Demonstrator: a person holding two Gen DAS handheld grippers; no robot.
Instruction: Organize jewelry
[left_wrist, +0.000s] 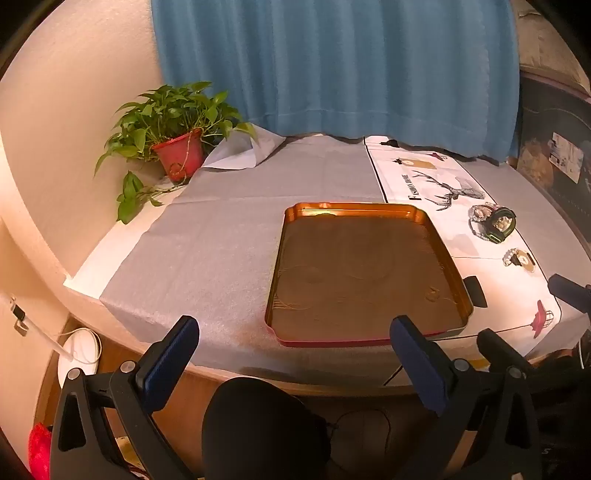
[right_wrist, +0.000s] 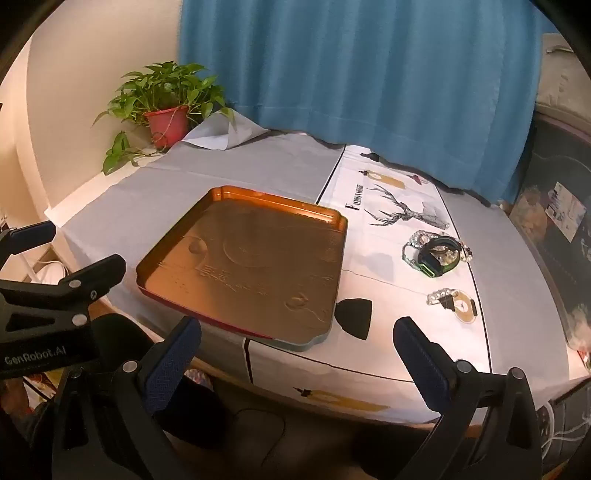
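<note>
Start of task, nothing picked up. Left gripper and right gripper both spread wide, empty, short of the table. Copper tray bare. Beaded bracelets and green-black watch lie right of it on the printed cloth (small bracelet nearer). Next: right gripper reaches over, pinches one piece.

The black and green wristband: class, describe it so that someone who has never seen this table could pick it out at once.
Start at the copper tray and move right onto the white printed cloth, below the deer drawing. The black and green wristband lies there on a clear bead bracelet. It alone is dark; the small bead piece nearer the table's front edge is pale.
</note>
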